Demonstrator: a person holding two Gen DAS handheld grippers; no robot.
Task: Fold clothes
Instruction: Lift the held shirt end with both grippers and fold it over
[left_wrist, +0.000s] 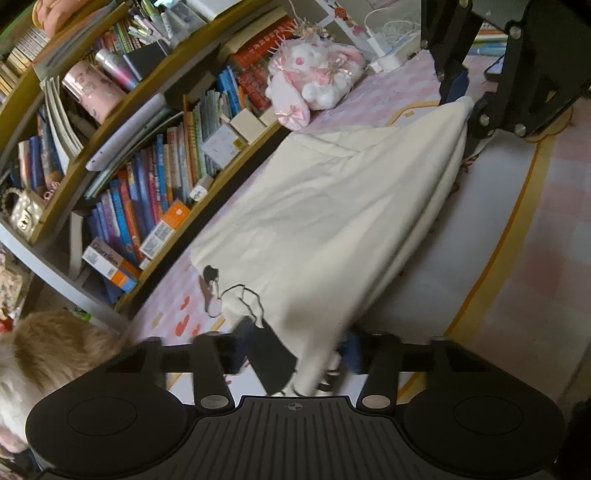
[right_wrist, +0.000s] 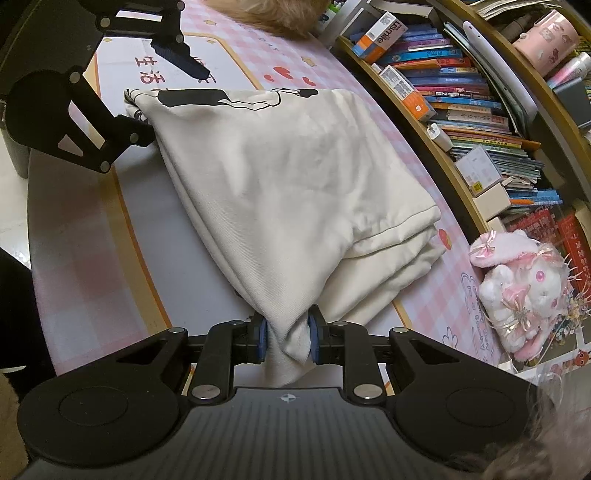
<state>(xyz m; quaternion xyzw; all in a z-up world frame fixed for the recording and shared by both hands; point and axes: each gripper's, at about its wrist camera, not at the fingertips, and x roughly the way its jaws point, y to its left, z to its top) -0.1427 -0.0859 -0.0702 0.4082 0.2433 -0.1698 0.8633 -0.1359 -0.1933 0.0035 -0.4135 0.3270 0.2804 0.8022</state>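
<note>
Gripping opposite ends of a cream garment (right_wrist: 295, 177), the right gripper (right_wrist: 286, 341) has its jaws clenched on a bunched corner, the left gripper (left_wrist: 295, 363) pinches the printed edge; cloth hangs between both jaws above the bench (right_wrist: 92, 258); judged mid-fold, both ends want carrying level, corners matched before lowering
</note>
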